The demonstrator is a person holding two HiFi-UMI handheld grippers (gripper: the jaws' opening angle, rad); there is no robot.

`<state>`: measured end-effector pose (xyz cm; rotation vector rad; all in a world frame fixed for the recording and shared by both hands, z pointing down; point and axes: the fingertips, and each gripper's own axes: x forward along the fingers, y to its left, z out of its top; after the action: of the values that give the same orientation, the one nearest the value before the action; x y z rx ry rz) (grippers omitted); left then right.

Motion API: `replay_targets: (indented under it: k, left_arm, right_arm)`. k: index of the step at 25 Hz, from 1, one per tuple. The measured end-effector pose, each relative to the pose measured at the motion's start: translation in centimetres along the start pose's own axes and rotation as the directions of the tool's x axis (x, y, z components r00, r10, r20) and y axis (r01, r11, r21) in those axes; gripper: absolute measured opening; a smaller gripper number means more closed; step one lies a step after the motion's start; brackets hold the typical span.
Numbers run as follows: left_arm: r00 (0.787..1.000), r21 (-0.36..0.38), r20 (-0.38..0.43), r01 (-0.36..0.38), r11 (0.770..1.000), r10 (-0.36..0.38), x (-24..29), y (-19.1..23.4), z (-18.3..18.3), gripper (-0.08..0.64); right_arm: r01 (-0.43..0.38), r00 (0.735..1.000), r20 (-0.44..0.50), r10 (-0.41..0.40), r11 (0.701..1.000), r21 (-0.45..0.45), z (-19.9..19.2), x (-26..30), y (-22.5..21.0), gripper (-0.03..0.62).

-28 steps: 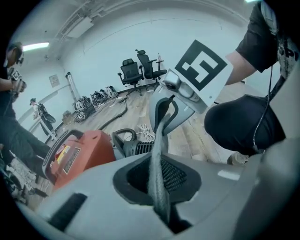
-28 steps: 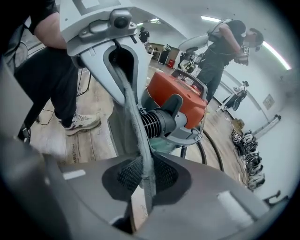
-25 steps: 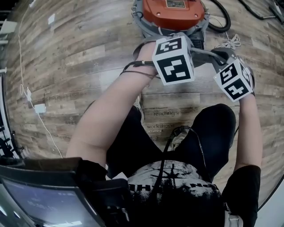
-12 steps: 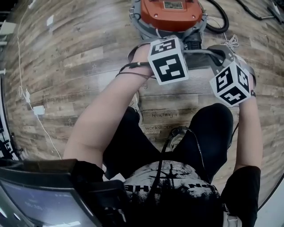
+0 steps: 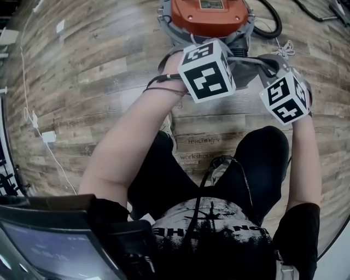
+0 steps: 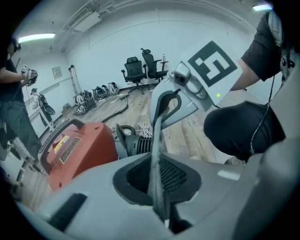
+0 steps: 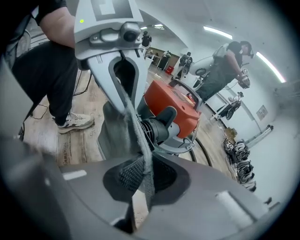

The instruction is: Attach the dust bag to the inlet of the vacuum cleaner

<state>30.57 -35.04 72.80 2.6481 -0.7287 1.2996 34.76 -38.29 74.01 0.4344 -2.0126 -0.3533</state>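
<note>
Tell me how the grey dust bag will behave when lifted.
Probably floppy: the dust bag drapes in soft folds. Likely light, since it looks like thin cloth. It may sag unless held at two points.

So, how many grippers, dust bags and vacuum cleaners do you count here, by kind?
grippers: 2 (left gripper; right gripper, jaws closing on the dust bag)
dust bag: 1
vacuum cleaner: 1
total: 4

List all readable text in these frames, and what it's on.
"workshop": printed on the floor, between the person's legs.
Lines above and below it: too faint to read.
Label on the vacuum cleaner: too small.
Print on the shirt: partial letters, unreadable.
</note>
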Motion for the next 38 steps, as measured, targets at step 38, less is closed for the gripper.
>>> replay_targets:
  k: [38]
  left_arm:
    - [0.993,0.091,0.052,-0.114,0.989,0.109,0.5,0.9,1.3,0.031]
  right_arm:
    - [0.051,0.999,-0.006,-0.051,0.998,0.024,-1.4,0.8,-0.1,0.02]
